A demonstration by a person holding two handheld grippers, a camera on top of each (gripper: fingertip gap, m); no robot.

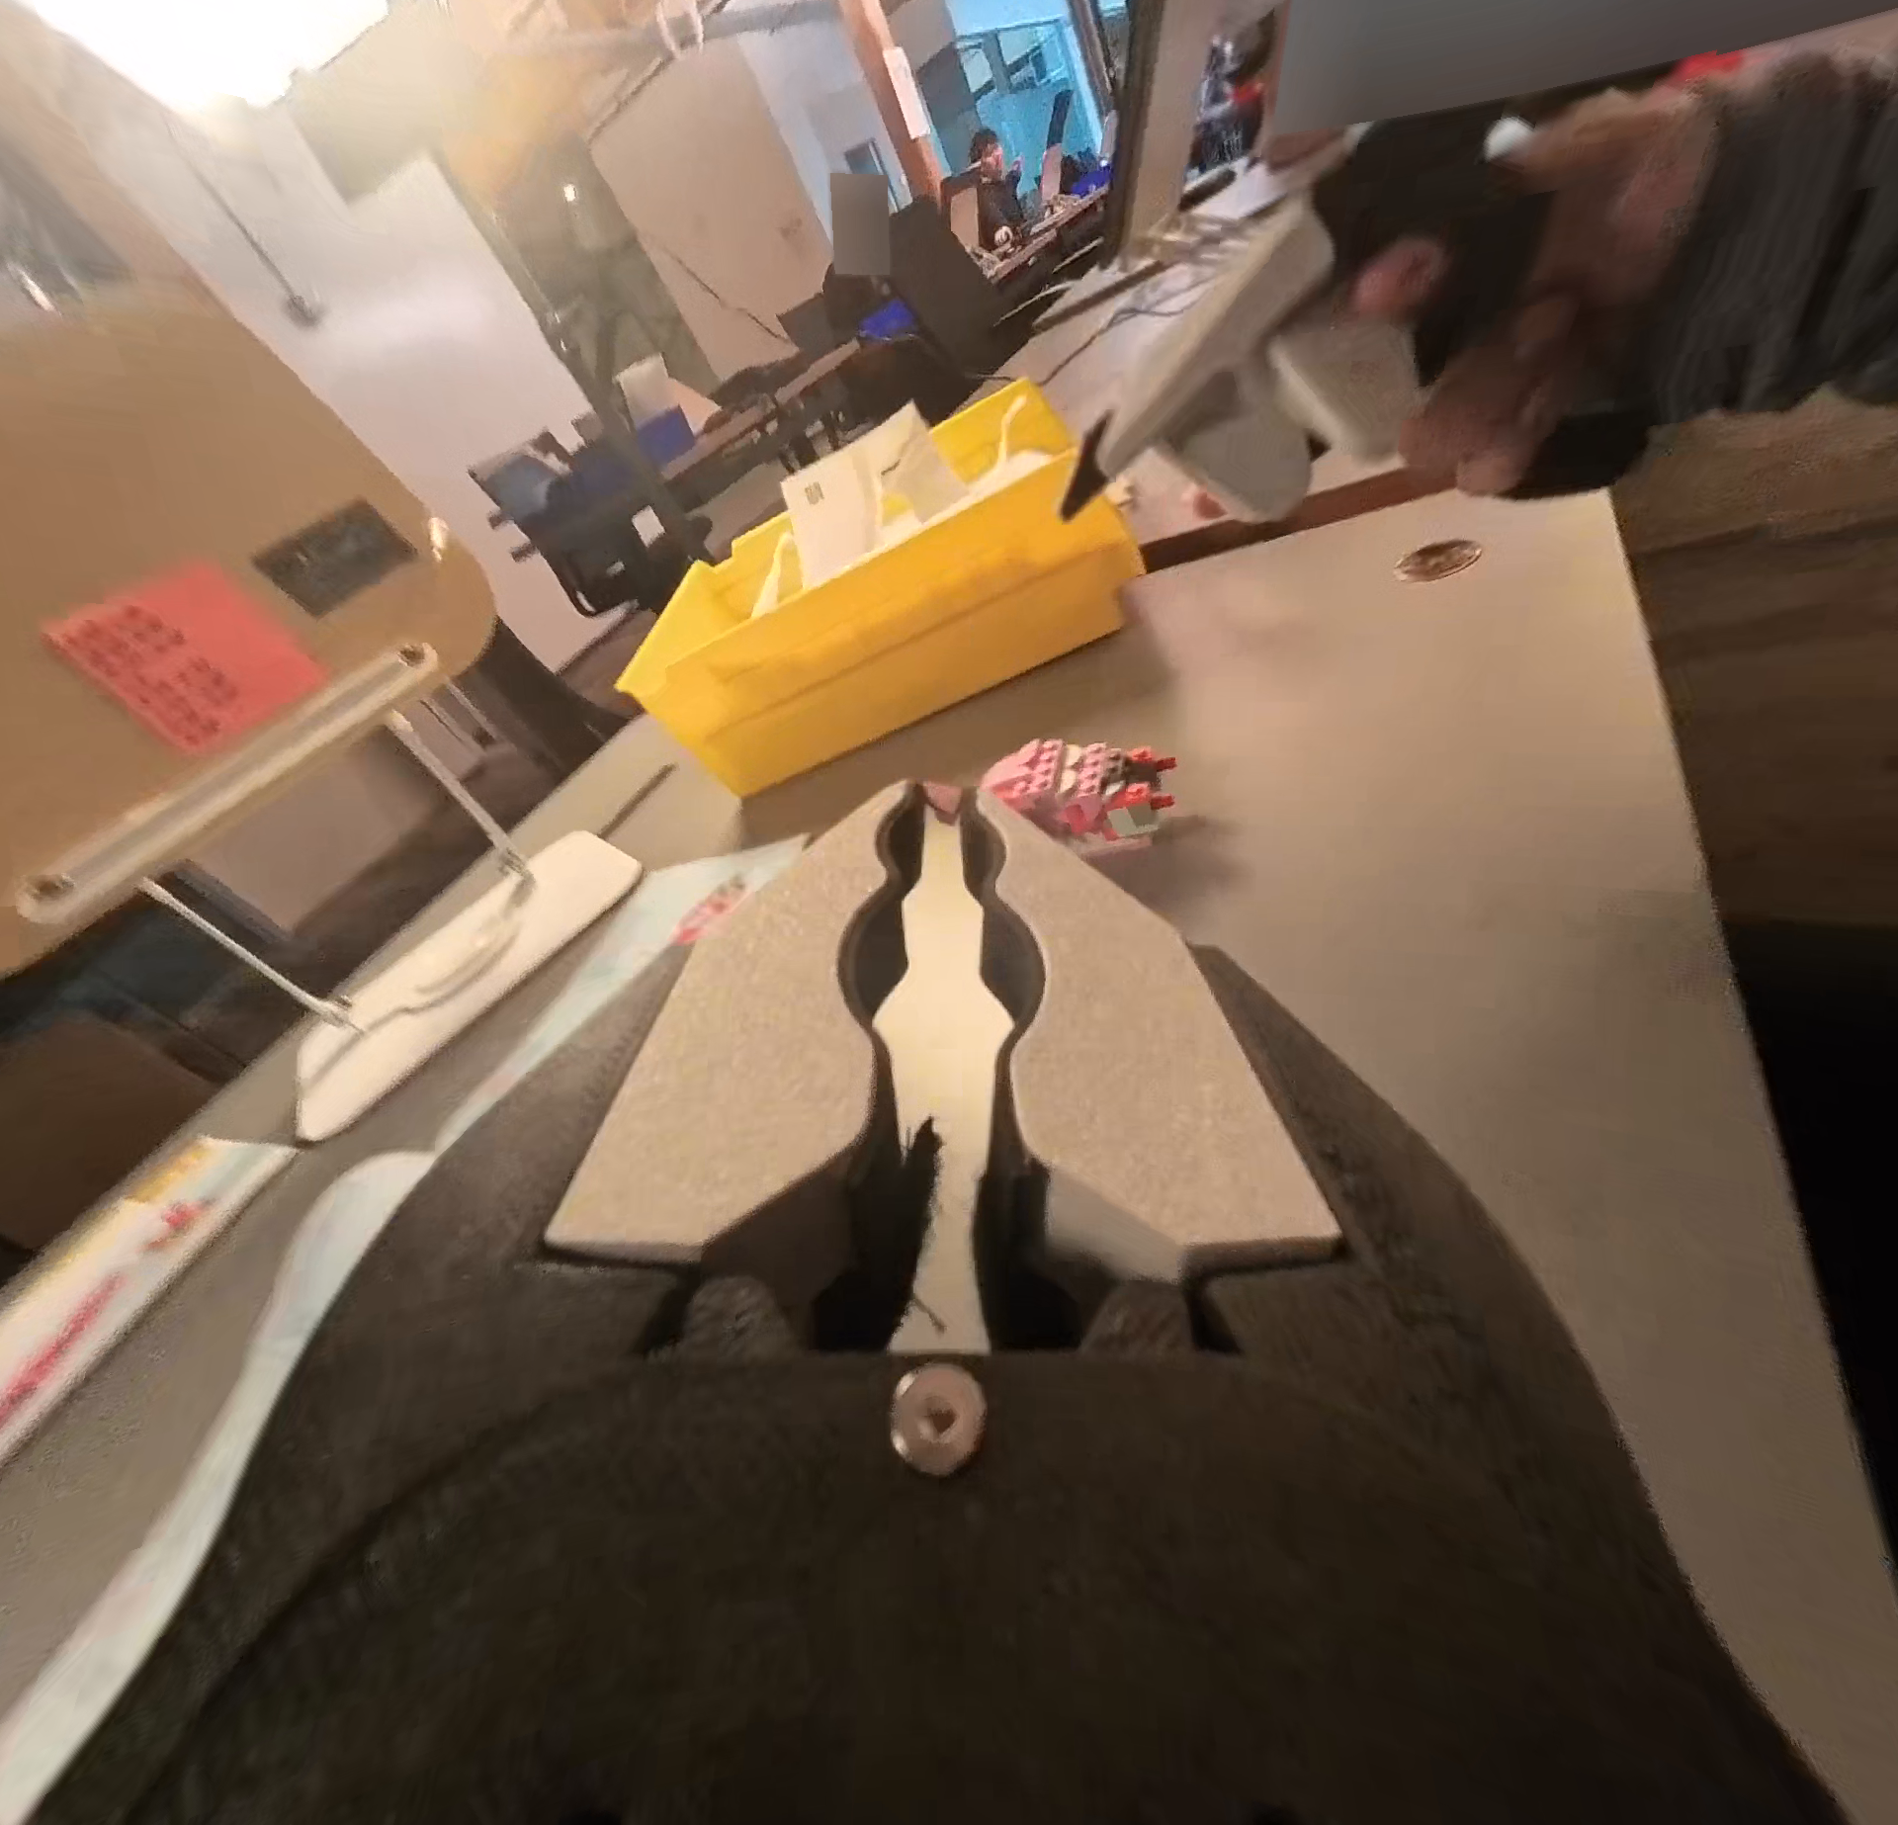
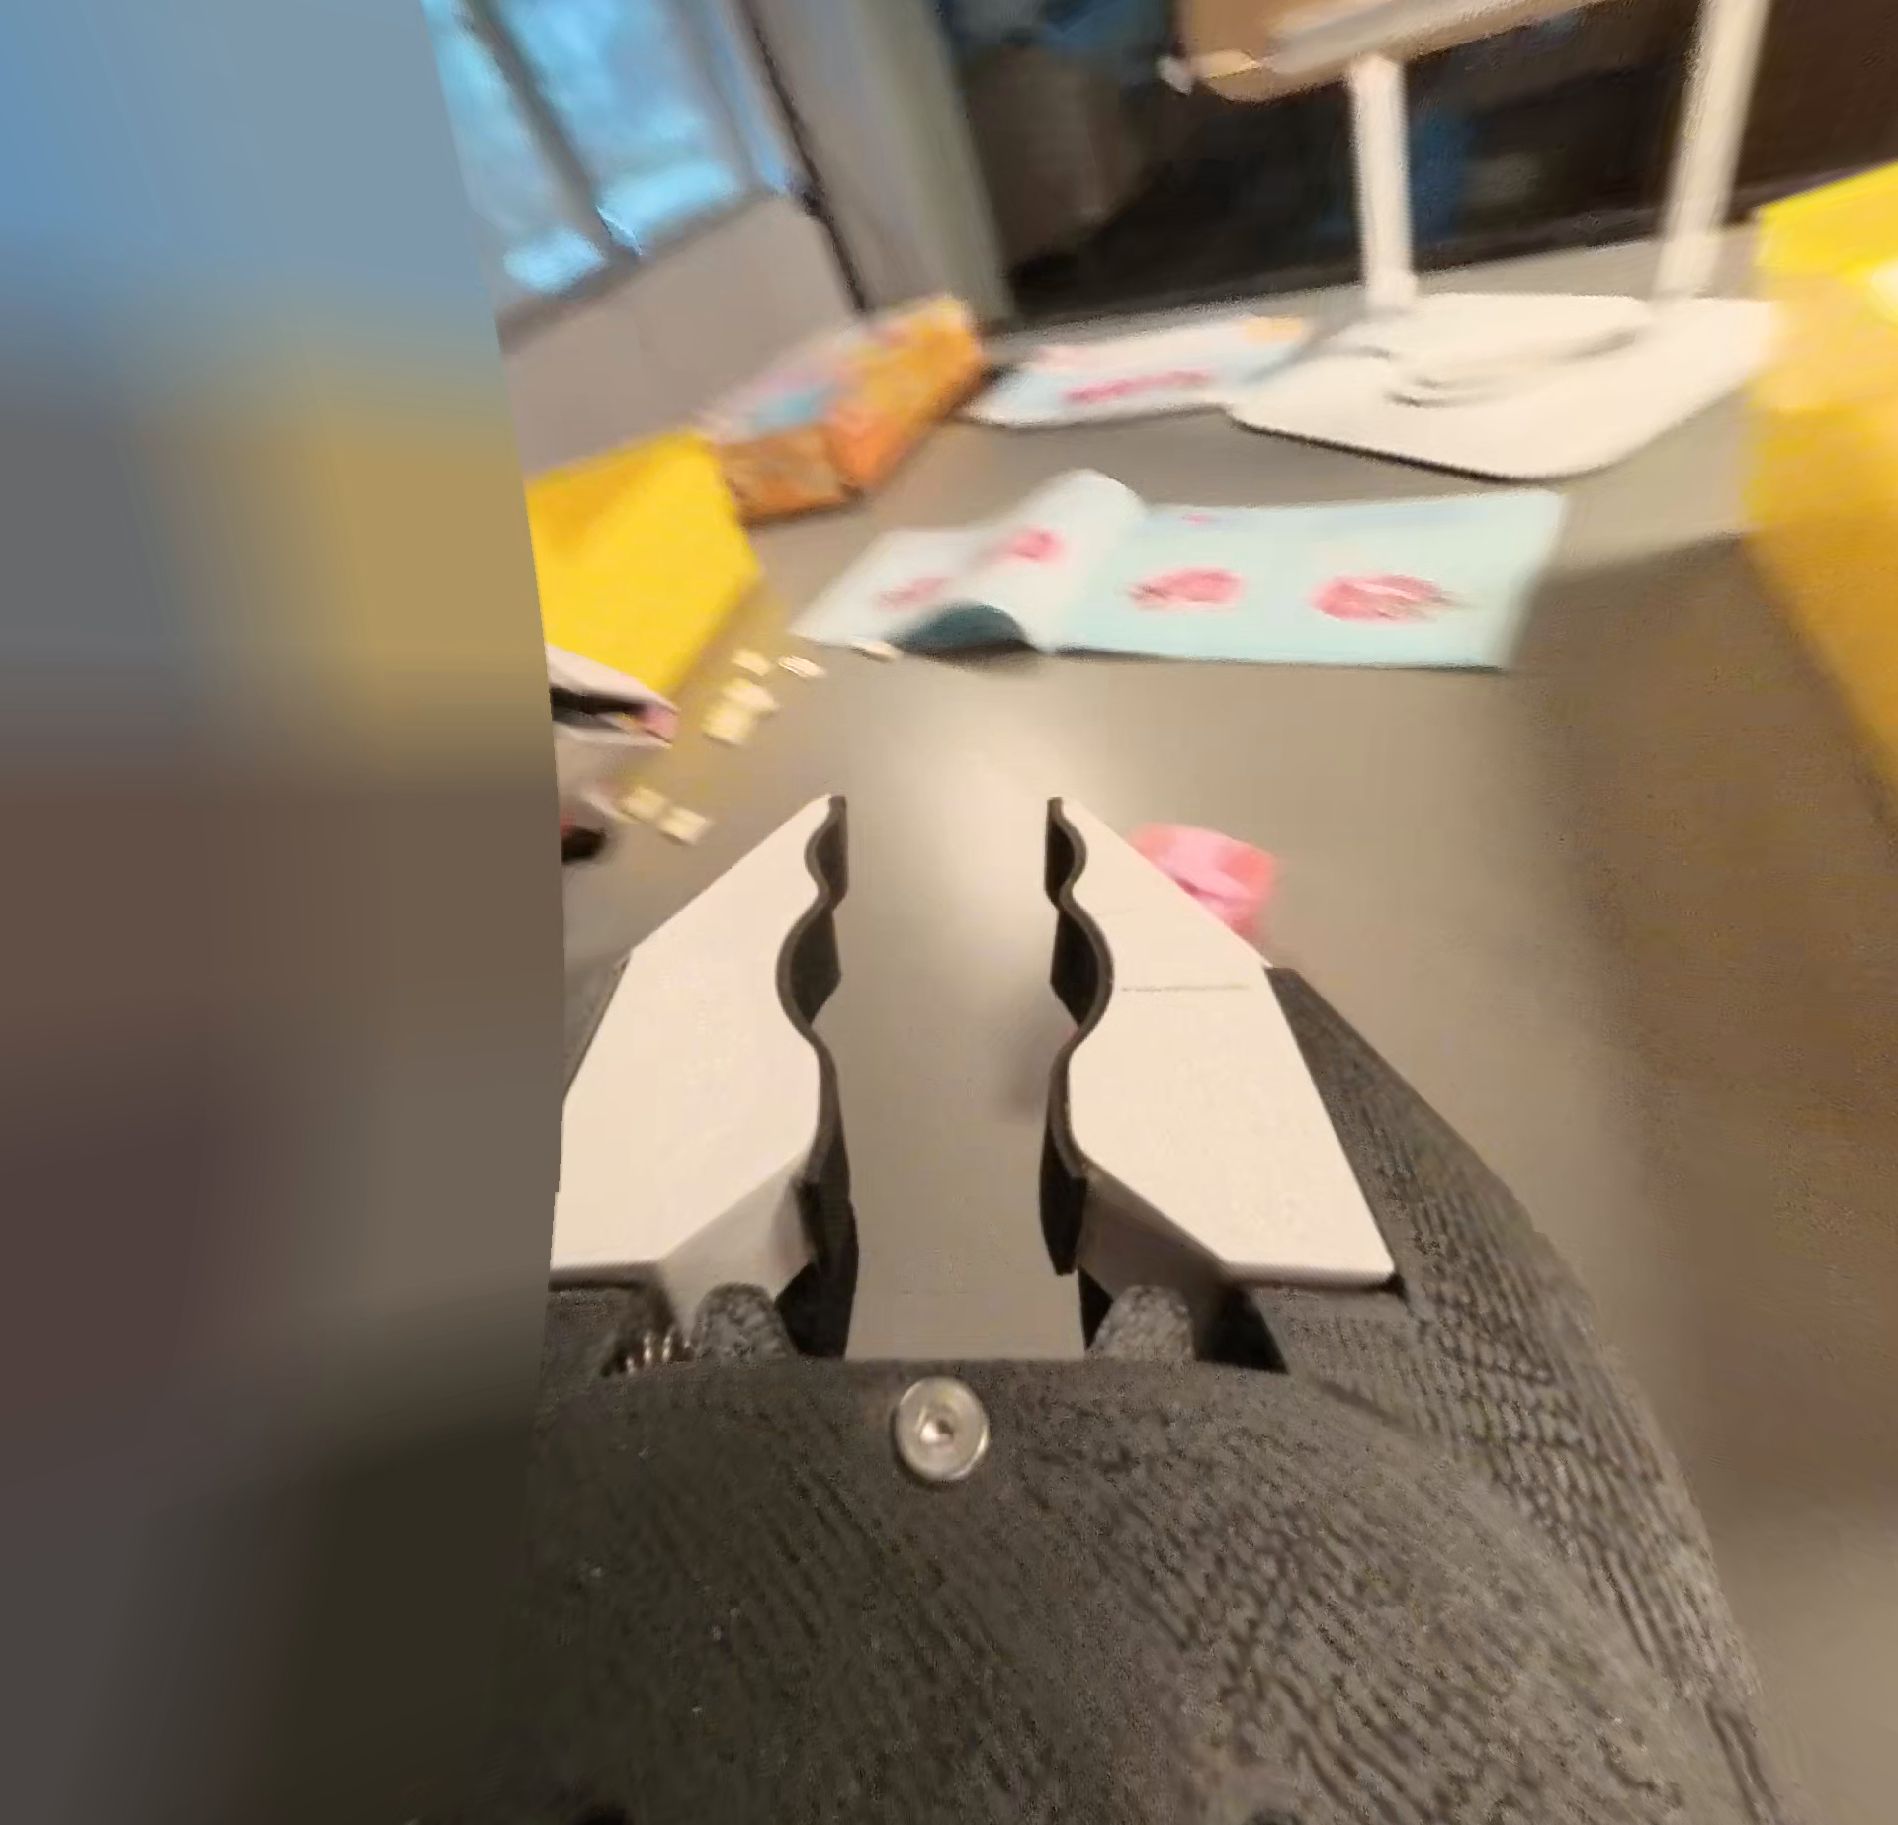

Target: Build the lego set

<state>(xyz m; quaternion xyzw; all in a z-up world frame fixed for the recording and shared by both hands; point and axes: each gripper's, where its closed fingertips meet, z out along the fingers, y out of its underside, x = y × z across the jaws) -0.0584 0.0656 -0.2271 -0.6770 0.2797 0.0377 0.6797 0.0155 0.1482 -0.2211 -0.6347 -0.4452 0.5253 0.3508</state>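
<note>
The left hand-held gripper point(image 1: 937, 802) is seen low over the grey bench point(image 1: 1387, 800), with its two fingers almost closed. A small pink piece point(image 1: 945, 796) is seen right at the fingertips and appears to be pinched between them, although this part is small and a little blurred. Just beside it, to the right and slightly beyond, the pink brick model point(image 1: 1078, 800) with red parts is placed on the bench; it cannot be told whether the small piece touches the model. Behind the model, a yellow bin point(image 1: 873, 646) with white paper bags inside is placed. To the left of the model, the white base of a stand point(image 1: 462, 975) and a pale blue booklet point(image 2: 1232, 584) are found, the booklet lying open. The right hand-held gripper point(image 2: 945, 810) is held open: only bare bench is seen between its fingers, and nothing is pressed by the pads. The pink brick model is seen just outside its right finger point(image 2: 1130, 903), partly hidden by it, and no contact can be confirmed. In the left wrist view, this gripper is carried by a hand point(image 1: 1541, 338) high above and behind the model, near the yellow bin. Well to the left of the model, some small pale pieces point(image 2: 739, 718) are scattered on the bench.
</note>
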